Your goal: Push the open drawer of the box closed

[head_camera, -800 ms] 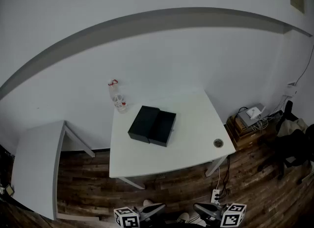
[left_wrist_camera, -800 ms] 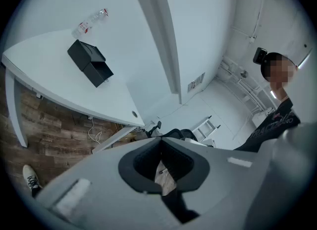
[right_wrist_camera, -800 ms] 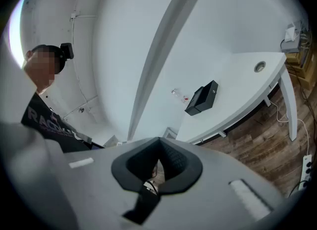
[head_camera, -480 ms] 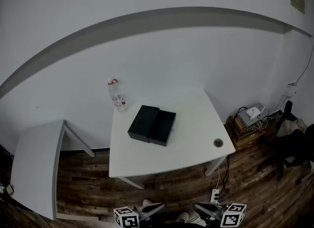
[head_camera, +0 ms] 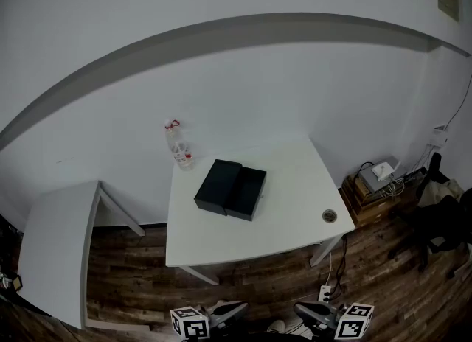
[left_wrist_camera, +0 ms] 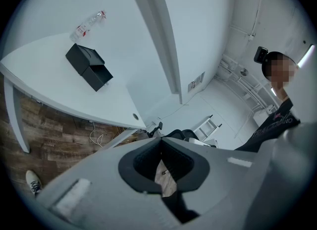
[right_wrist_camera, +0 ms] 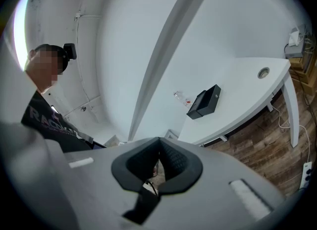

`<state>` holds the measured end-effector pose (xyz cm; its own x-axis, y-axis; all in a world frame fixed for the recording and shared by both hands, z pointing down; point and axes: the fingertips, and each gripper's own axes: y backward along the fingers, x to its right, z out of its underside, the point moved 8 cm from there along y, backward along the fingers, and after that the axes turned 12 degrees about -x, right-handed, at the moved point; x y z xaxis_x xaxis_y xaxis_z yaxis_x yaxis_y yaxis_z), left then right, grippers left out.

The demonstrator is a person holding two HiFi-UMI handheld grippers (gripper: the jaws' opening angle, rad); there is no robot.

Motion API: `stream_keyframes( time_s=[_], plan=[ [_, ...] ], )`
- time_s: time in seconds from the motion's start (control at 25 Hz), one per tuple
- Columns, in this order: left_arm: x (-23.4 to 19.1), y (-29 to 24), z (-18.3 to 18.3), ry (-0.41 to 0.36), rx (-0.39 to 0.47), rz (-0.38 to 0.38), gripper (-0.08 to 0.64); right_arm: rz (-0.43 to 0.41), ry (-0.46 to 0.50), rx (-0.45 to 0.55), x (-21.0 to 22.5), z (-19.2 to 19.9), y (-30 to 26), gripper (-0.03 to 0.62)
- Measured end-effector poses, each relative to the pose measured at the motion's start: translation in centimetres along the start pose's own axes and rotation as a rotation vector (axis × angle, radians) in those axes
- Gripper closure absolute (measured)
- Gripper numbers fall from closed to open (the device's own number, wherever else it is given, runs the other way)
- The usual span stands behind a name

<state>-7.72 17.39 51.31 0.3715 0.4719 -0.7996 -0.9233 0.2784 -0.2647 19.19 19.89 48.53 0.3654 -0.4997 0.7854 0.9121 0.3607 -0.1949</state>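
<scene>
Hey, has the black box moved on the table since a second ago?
No. The box keeps its place near the bottle on the table; everything in the head view shifted slightly together, so only the camera moved.

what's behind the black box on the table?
A clear plastic bottle with red markings stands apart from the box, at the back-left corner of the table. The box's far face points away from the head view, so it is unseen.

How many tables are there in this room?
2. One white table in the middle carries the black box and a bottle; a second table stands to its left. More may lie out of view.
</scene>
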Motion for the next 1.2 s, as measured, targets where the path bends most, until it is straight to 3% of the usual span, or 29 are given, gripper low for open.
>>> stream_keyframes(
  time_s=[0.28,0.6,0.76,1.0,1.2],
  plan=[
    [0.2,0.8,-3.8,-0.081,0.001,-0.078,0.557,0.006,-0.016,0.076,0.9,-0.9,2.2,0.588],
    [-3.2,2.6,-9.4,-0.181,-0.003,-0.214,0.557,0.026,-0.063,0.180,2.3,-1.5,3.2,0.586],
    [-5.5,3.1,-13.0,-0.281,-0.061,-0.318,0.557,0.063,-0.075,0.226,2.9,-2.0,3.6,0.581],
    [-9.5,3.4,-18.4,-0.373,-0.127,-0.414,0.555,0.126,-0.105,0.305,3.4,-3.1,3.4,0.580],
    [-13.2,3.2,-22.9,-0.524,-0.245,-0.544,0.535,0.160,-0.112,0.339,3.9,-4.5,1.7,0.578]
  ],
)
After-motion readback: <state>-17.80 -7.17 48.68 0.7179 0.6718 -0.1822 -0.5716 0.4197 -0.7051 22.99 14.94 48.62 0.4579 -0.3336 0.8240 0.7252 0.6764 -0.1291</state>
